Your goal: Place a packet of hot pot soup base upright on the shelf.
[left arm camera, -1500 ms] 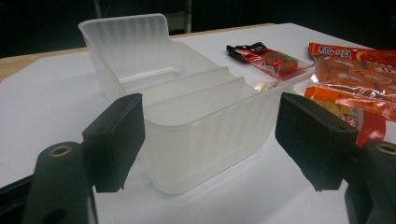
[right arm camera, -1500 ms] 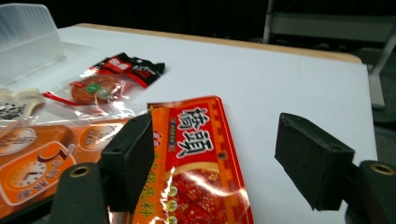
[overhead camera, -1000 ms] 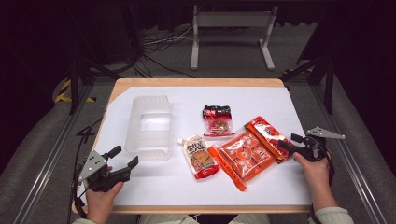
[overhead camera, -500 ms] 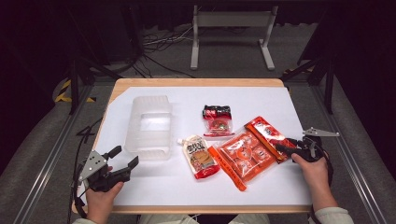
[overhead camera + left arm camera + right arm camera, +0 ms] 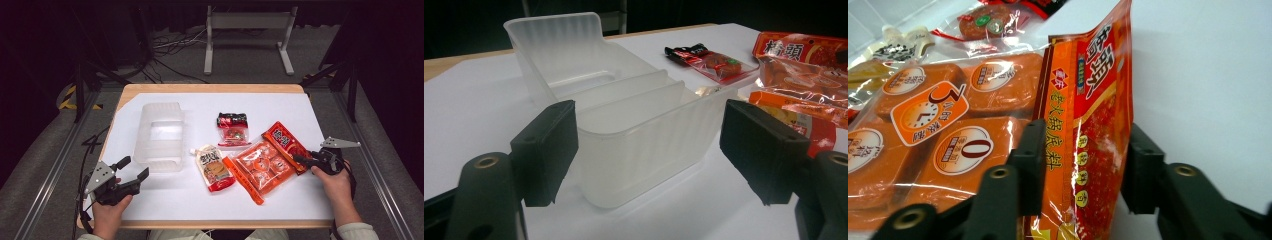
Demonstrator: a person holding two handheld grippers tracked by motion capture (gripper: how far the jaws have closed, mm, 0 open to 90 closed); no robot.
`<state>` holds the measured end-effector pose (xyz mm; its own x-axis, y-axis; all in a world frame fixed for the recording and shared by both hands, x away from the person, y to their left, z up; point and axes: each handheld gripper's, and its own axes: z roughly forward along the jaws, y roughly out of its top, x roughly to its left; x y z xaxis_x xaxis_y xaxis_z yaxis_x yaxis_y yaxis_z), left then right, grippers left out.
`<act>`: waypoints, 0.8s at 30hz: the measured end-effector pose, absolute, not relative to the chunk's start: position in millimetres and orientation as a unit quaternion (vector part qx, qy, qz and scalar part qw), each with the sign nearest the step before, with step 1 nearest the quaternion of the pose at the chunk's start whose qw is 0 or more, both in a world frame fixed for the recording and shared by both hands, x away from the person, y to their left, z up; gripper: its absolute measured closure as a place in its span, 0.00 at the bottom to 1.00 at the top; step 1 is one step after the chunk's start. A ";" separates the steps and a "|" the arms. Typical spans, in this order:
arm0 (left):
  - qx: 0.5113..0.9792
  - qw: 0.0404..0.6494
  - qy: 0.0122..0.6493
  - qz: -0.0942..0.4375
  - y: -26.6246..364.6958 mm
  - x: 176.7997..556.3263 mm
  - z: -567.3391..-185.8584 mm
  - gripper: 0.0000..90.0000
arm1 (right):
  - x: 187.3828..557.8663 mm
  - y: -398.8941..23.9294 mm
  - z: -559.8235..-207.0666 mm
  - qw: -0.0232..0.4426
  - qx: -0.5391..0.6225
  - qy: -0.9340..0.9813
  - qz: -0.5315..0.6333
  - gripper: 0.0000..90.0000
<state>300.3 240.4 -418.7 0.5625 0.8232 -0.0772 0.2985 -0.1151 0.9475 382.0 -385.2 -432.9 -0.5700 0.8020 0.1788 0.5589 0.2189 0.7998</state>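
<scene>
A long red-orange seasoning packet (image 5: 284, 142) lies at the right of the white table sheet, partly over a clear bag of orange cakes (image 5: 260, 167). My right gripper (image 5: 301, 159) has just been closing, and its pads now press both long edges of the packet (image 5: 1088, 125); the near end bows up between the jaws in the right gripper view (image 5: 1080, 170). My left gripper (image 5: 132, 171) rests open at the front left with nothing in it. In its own view (image 5: 649, 150) it looks at a translucent plastic container (image 5: 624, 115).
The container (image 5: 160, 135) stands left of centre and has inner dividers. A spouted pouch (image 5: 215, 167) lies beside the cake bag. A small black-and-red snack packet (image 5: 232, 129) lies behind them. The table's wooden edge (image 5: 210, 88) borders the sheet.
The right gripper's jaws went from wide open to closed on the red-orange packet's end, shifting slightly left. The left gripper and the other items stayed where they were.
</scene>
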 end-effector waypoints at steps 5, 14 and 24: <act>0.707 0.531 0.398 0.246 240.4 300.8 -418.9 0.27 | 384.9 -378.0 -439.9 0.151 0.455 0.782 0.398 0.94; 0.709 0.533 0.395 0.238 239.6 301.4 -419.3 0.26 | 385.7 -374.4 -435.4 0.150 0.457 0.783 0.394 1.00; 0.713 0.535 0.388 0.236 236.3 301.6 -419.3 0.23 | 378.4 -375.1 -415.3 0.181 0.456 0.771 0.407 1.00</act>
<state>301.6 236.3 -419.3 0.5876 0.8053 -0.0788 0.3006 -0.1269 0.9453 378.4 -375.1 -415.3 -0.5193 0.8497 0.0918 0.5553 0.2539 0.7919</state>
